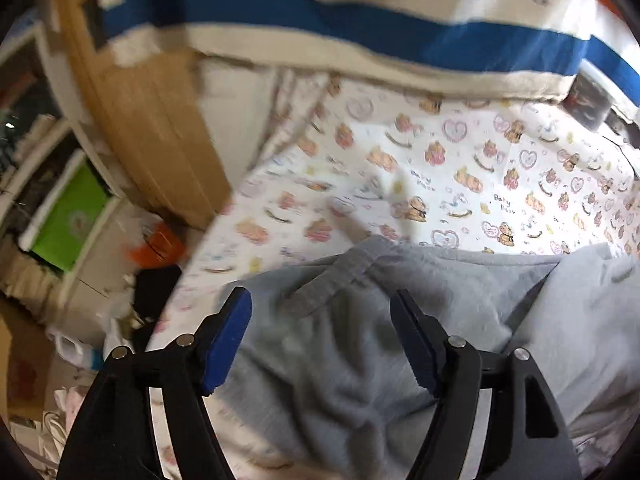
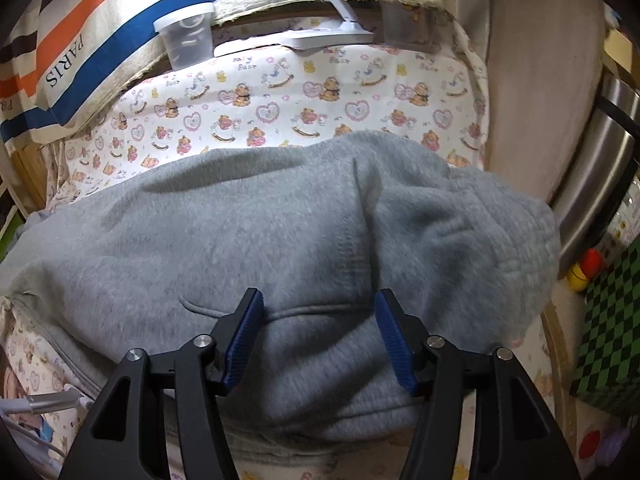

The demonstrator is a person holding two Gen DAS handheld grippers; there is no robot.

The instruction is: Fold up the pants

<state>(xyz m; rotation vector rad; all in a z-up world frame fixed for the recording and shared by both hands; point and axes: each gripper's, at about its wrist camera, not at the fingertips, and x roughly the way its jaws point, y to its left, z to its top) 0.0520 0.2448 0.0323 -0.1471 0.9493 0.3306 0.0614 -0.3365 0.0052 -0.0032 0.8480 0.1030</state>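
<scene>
2 hand-held grippers over grey pants on a bear-print sheet.
Left hand-held gripper [image 1: 322,334] and right hand-held gripper [image 2: 320,334] both gape, gripping nothing; pants [image 2: 280,220] lie bunched just beneath, on the sheet [image 2: 280,96].

Readable print on two fabrics.
"PARIS" runs along the striped cloth [image 2: 64,60] far left; "Baby Bear" repeats across the teddy-print sheet [image 2: 280,92] beneath it.

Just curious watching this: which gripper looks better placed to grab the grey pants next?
Probably the left gripper: its open jaws straddle the pants' ribbed band. The right gripper is over flat cloth.
</scene>
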